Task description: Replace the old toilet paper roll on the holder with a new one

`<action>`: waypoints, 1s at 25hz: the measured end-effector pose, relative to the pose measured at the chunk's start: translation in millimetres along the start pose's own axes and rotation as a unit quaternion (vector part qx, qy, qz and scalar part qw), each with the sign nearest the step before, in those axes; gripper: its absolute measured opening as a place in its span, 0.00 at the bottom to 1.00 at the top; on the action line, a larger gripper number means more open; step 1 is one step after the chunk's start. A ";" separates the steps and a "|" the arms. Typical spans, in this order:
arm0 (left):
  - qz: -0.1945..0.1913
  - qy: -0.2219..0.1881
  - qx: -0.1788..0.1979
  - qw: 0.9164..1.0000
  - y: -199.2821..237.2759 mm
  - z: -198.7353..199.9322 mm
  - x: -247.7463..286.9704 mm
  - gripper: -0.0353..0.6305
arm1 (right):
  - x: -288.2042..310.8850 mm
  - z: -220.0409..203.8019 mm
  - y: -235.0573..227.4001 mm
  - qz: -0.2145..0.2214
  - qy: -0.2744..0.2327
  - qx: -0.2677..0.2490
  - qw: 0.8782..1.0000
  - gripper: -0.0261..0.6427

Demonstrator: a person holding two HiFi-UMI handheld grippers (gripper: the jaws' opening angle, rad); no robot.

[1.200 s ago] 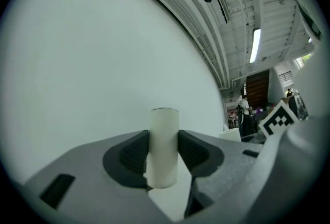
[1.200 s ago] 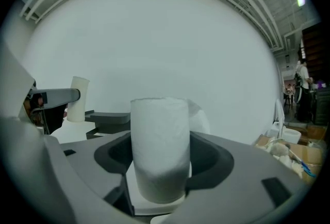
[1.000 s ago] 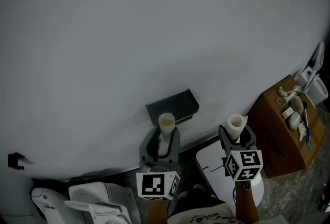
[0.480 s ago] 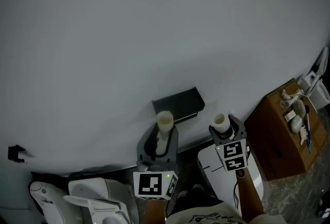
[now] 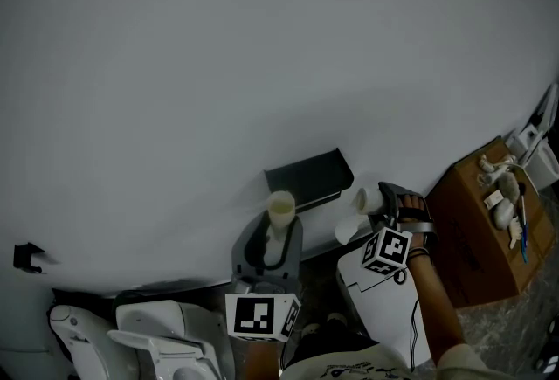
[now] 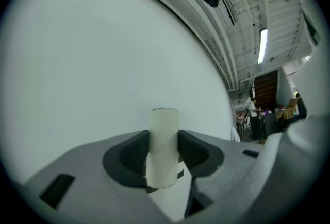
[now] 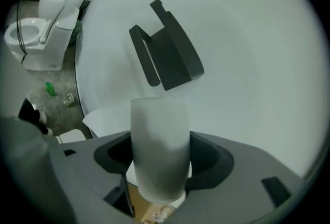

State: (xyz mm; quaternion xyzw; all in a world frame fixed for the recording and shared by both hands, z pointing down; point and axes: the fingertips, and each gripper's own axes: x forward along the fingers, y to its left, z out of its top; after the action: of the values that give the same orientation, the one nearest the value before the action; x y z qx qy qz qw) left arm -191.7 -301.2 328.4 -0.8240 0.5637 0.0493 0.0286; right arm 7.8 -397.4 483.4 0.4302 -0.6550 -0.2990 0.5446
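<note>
Cream cardboard tube (image 5: 280, 208) stands straight up, pinched in the left claw (image 5: 278, 234), just at 6 o'clock of the black holder (image 5: 307, 176). The right claw (image 5: 379, 202) is clamped on the white roll (image 5: 362, 200), which is tipped sideways with its end facing 9 o'clock, at the holder's 4 o'clock.

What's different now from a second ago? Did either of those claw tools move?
The right gripper rolled over and moved closer to the black holder on the wall, so its white roll, upright before, now lies sideways. Its fingers kept hold of it. The left gripper stayed put, with the cream tube upright between its fingers.
</note>
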 end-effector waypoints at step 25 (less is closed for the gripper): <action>0.050 0.003 0.012 0.999 36.9 2.7 -17.4 0.33 | 33.2 48.6 2.7 -0.070 -0.030 -0.106 0.991 0.50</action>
State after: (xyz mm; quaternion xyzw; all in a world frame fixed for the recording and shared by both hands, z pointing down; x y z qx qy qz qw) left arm -232.4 -298.2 328.1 -0.7945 0.6048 0.0418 0.0339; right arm -41.2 -429.5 489.8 0.4056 -0.6044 -0.4167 0.5445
